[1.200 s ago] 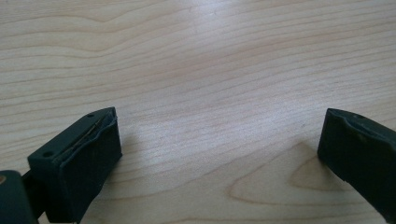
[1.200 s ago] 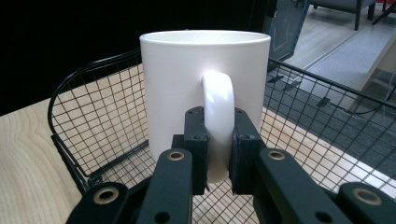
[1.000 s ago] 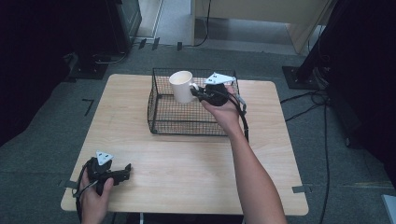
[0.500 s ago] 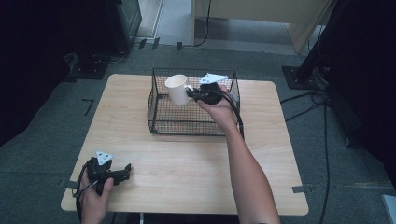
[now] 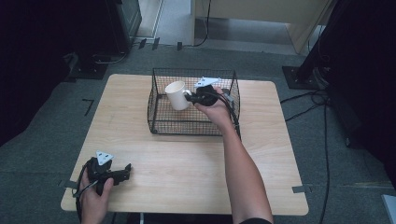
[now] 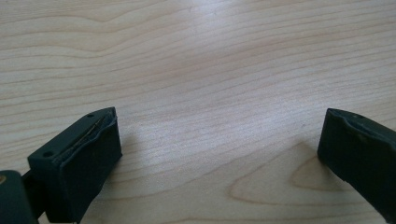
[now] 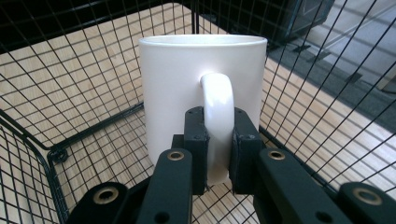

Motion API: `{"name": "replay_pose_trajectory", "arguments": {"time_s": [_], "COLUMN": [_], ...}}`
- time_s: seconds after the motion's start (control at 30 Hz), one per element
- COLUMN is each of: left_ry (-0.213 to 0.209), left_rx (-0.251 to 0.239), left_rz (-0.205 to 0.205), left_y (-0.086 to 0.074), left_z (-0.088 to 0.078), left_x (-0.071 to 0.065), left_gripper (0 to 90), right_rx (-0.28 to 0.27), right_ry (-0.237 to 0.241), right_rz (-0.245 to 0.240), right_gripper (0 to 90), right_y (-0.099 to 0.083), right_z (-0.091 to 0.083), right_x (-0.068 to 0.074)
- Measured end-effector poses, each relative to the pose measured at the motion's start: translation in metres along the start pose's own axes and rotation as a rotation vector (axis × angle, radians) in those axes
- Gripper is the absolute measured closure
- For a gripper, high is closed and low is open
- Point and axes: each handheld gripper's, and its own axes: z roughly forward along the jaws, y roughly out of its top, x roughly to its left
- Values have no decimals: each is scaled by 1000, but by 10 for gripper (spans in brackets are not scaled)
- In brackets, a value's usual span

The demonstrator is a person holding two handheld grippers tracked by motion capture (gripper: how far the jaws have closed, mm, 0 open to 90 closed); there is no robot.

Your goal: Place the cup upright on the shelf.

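Since the earlier frames the right claw (image 5: 187, 98) had carried the white mug (image 5: 176, 95) lower and leftward into the wire basket (image 5: 195, 126). Its jaws were clamped on the mug's handle (image 7: 218, 112), mug upright, inside the basket walls above the floor. The left claw (image 5: 125, 171) rested at the desk's (image 5: 187, 163) near left corner, jaws apart, nothing between them.

A light wooden table (image 5: 187, 163) fills the middle of the frame on grey carpet (image 5: 42, 154). Black cables (image 5: 308, 100) lie at the right, a dark stand base (image 5: 299, 77) at the upper right.
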Motion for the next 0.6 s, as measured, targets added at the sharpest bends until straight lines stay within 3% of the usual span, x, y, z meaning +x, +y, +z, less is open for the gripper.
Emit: {"name": "replay_pose_trajectory", "arguments": {"time_s": [0.2,0.3,0.4,0.6], "left_ry": [1,1,1,1], "left_rx": [4,3,3,2], "left_rz": [3,2,2,3], "left_y": [0,0,0,0], "left_z": [0,0,0,0], "left_x": [0,0,0,0], "left_gripper": [0,0,0,0], "right_rx": [50,47,57,65], "right_ry": [12,15,35,40], "right_rz": [-14,-11,-39,-5], "right_gripper": [804,803,802,801], "right_y": [-4,-5,-7,-8], "right_z": [6,7,8,10], "right_x": [-1,-3,-3,-3]}}
